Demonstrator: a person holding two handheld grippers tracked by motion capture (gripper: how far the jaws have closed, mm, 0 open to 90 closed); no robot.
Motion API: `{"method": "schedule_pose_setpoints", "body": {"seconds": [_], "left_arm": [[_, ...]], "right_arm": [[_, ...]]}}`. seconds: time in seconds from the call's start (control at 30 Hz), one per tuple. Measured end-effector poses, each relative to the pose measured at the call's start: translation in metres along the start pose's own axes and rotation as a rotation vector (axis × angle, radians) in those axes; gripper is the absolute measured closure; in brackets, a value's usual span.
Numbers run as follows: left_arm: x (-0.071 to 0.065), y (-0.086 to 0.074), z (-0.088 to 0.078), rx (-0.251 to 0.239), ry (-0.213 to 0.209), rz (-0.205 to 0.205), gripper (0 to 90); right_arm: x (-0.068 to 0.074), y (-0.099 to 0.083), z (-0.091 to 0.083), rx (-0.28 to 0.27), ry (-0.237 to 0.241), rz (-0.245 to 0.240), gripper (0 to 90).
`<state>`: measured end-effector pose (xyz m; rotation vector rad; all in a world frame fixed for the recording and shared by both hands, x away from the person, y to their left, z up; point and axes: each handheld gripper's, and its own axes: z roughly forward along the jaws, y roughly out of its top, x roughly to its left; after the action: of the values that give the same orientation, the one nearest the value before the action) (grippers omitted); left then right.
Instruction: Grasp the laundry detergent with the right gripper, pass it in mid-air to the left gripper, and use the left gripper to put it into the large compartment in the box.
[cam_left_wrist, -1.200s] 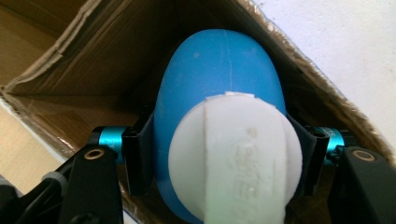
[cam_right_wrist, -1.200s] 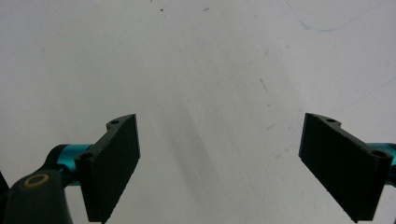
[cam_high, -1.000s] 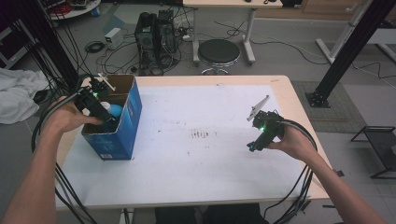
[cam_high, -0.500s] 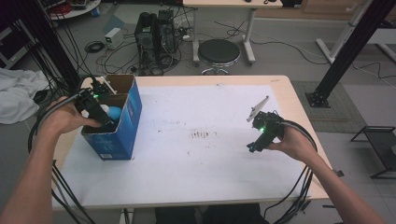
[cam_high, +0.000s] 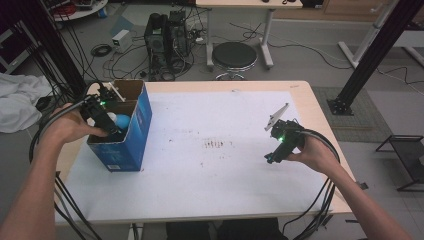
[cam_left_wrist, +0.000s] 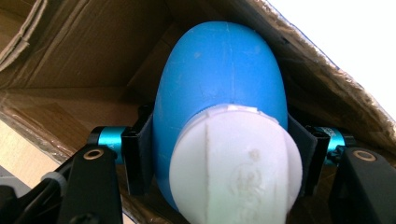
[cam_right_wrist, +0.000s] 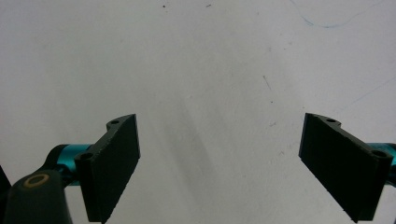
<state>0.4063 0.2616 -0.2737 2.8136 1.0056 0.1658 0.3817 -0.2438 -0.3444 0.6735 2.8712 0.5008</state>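
A: Bottle (cam_left_wrist: 219, 93), blue with a white cap (cam_left_wrist: 236, 165), sits between the jaws of the left gripper (cam_left_wrist: 219, 154); both pads press its sides, cap end toward the camera.

B: And its surroundings?

A: Cardboard walls of the blue box (cam_high: 142, 120) rise ahead of and beside that gripper, so bottle and jaw tips lie inside the open top.

B: The right gripper (cam_right_wrist: 219, 163)?

A: Jaws spread wide, nothing between them; the white table top (cam_right_wrist: 196, 70) lies beneath, well apart from the box.
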Motion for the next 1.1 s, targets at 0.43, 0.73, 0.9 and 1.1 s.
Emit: {"method": "schedule_pose_setpoints", "body": {"seconds": [0.43, 0.73, 0.9, 1.1], "left_arm": [[-0.0006, 0.0030, 0.0015, 0.005, 0.003, -0.024, 37.1], [-0.0011, 0.0080, 0.0004, 0.070, 0.030, 0.020, 34.5], [-0.0018, 0.0081, 0.0009, 0.062, 0.020, 0.006, 33.8], [-0.0020, 0.0071, -0.0010, 0.056, 0.009, 0.012, 31.8]], "right_arm": [[0.0001, -0.0005, 0.0008, 0.002, 0.001, 0.005, 11.7], [0.0013, -0.0010, 0.0007, 0.004, -0.001, 0.013, 11.7], [0.0014, -0.0016, 0.0006, 0.008, 0.000, 0.014, 11.7], [0.0010, -0.0017, 0.0017, 0.008, 0.003, 0.005, 11.7]]}}
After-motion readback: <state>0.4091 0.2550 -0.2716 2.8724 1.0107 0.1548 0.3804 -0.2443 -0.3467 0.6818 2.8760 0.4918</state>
